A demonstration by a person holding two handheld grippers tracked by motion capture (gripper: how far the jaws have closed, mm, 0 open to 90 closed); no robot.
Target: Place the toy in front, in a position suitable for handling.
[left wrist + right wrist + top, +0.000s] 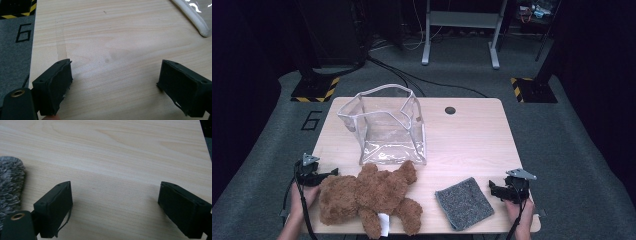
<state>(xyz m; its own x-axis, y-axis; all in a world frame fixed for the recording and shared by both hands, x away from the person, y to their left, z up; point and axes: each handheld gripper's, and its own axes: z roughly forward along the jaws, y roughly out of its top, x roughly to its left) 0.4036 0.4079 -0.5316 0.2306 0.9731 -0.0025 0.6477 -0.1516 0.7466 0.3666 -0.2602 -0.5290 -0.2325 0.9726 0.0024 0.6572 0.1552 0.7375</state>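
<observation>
1. High view: looking like the very start, with nothing gripped yet and the likely job being to pack the teddy bear point(371, 199) and the grey cloth point(464, 203) into the clear bag point(384, 127). Lying at the near edge of the table point(472, 135), bear on the left, cloth right of it, bag standing just beyond the bear. Resting at the near left corner, just left of the bear, the left gripper point(331, 172); at the near right, just right of the cloth, the right gripper point(492, 188). Next move probably calling for a reach inward onto bear or cloth.
2. Left gripper view: jaws standing wide apart over bare wood, nothing between; bag's white rim point(197, 22) showing far right.
3. Right gripper view: jaws likewise spread and empty; cloth's fuzzy edge point(10, 185) lying at left, beside the left jaw.
</observation>
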